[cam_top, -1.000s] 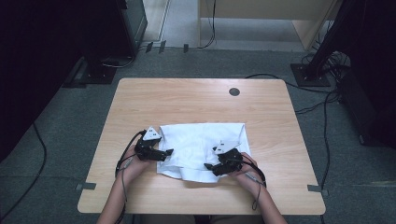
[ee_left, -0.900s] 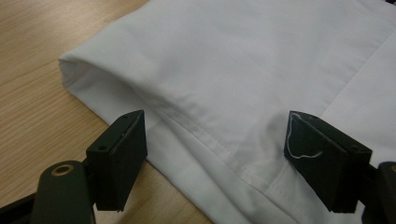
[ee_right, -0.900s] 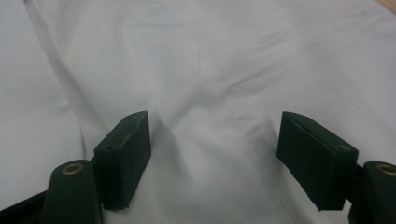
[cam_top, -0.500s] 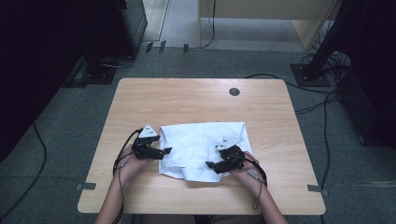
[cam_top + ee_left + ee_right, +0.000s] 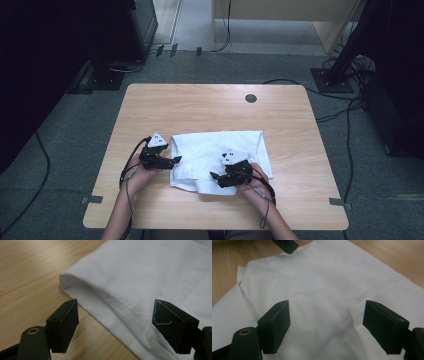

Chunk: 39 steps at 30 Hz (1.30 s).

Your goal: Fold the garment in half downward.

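Note:
A white folded cloth (image 5: 215, 147) lies on the wooden table (image 5: 210, 107), towards the front. My left gripper (image 5: 175, 160) sits at the cloth's left edge, jaws open; in the left gripper view the left gripper (image 5: 115, 312) straddles the cloth's (image 5: 140, 272) folded hem without pressing it. My right gripper (image 5: 214, 176) hovers over the cloth's front part, pointing left. In the right gripper view the right gripper (image 5: 327, 312) stands open above rumpled cloth (image 5: 324, 277), with nothing pinched. A black jaw of the other gripper (image 5: 287, 245) shows at the top.
A dark round hole (image 5: 251, 98) sits near the table's far edge. Bare wood (image 5: 30, 272) lies left of the cloth. Cables (image 5: 345, 107) and dark stands (image 5: 107, 75) are on the floor around the table.
My right gripper has lifted slightly and shifted a little over the cloth's front part. The left gripper has stayed at the left hem.

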Tool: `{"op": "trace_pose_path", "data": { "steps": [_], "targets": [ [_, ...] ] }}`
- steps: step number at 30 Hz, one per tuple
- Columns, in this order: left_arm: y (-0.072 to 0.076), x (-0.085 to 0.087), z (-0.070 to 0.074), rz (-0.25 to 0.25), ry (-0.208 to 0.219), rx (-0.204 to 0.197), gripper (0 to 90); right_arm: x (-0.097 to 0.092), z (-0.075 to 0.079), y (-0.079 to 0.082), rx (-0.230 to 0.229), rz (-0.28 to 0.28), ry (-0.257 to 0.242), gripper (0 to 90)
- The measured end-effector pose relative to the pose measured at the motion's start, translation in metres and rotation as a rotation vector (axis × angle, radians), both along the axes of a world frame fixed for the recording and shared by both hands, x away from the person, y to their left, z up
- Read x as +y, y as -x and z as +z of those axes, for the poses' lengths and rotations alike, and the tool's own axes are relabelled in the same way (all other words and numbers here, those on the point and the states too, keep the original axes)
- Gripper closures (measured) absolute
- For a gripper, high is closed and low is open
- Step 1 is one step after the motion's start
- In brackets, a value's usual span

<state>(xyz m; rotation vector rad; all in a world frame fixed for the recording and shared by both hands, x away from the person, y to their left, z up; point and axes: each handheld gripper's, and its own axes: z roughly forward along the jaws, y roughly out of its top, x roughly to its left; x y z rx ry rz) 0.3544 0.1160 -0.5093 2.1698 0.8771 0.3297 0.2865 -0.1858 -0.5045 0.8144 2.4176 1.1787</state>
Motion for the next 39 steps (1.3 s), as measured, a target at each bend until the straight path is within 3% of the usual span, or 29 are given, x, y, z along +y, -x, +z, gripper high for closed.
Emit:
{"op": "trace_pose_path", "data": {
  "steps": [3, 13, 19, 24, 29, 34, 39],
  "targets": [
    [0.0, 0.0, -0.001, 0.001, -0.002, -0.001, 21.2, 0.004, -0.002, 0.0, 0.025, -0.015, -0.037, 22.0],
    [-0.002, 0.0, -0.004, 0.01, 0.0, -0.004, 21.2, 0.017, -0.019, 0.002, 0.027, -0.016, 0.012, 21.7],
    [-0.005, -0.001, -0.007, 0.024, -0.012, -0.026, 21.2, 0.016, -0.024, 0.002, 0.003, 0.003, 0.005, 22.0],
    [-0.009, -0.002, -0.012, 0.016, -0.021, -0.015, 21.2, 0.013, -0.025, 0.0, 0.038, 0.028, 0.002, 22.3],
    [-0.01, -0.002, -0.011, 0.011, -0.02, -0.015, 21.2, 0.012, -0.022, -0.001, 0.048, 0.031, -0.007, 22.5],
    [-0.012, -0.003, -0.009, 0.012, -0.015, -0.025, 21.2, 0.017, -0.009, 0.003, 0.014, 0.029, -0.032, 23.4],
    [-0.012, -0.004, -0.007, 0.012, -0.013, -0.032, 21.3, 0.027, -0.001, 0.007, 0.008, 0.006, -0.065, 23.4]
  ]
}}
